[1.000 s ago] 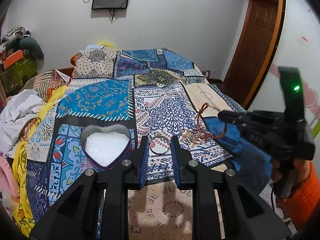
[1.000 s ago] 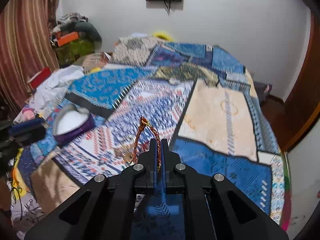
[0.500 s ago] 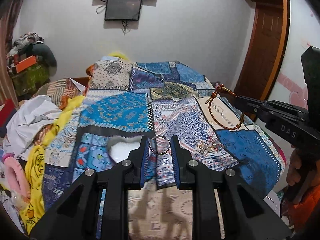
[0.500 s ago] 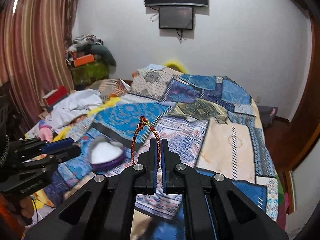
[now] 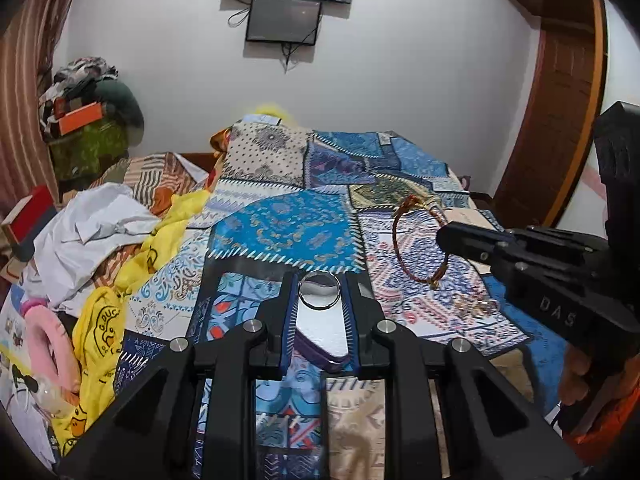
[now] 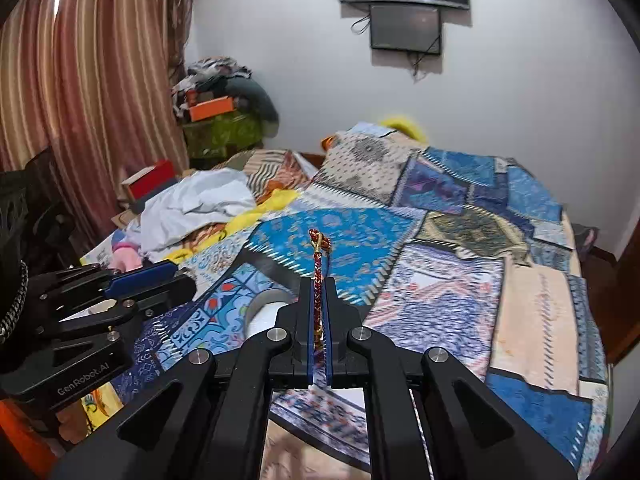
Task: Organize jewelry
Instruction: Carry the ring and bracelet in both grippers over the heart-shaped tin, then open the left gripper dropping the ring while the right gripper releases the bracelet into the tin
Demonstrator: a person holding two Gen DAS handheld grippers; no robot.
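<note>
Patchwork bedspread (image 5: 280, 232) printed in blue, cream and white paisley and geometric panels, red-and-gold braided bracelet (image 5: 416, 240), silver ring (image 5: 320, 290), purple-walled heart tin (image 5: 320, 354) lined white, black grippers padded blue, yellow cloth (image 5: 96, 320), red-and-cream striped curtain (image 6: 80, 92), white wall (image 5: 400, 80)

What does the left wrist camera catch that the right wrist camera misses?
Only the left wrist view shows the silver ring pinched in the left claw, and the braided bracelet as a full loop. Only the right wrist view shows the striped curtain broadly and the bracelet edge-on in the right claw. Both share the patchwork bedspread, the heart-shaped box and the wall screen.
</note>
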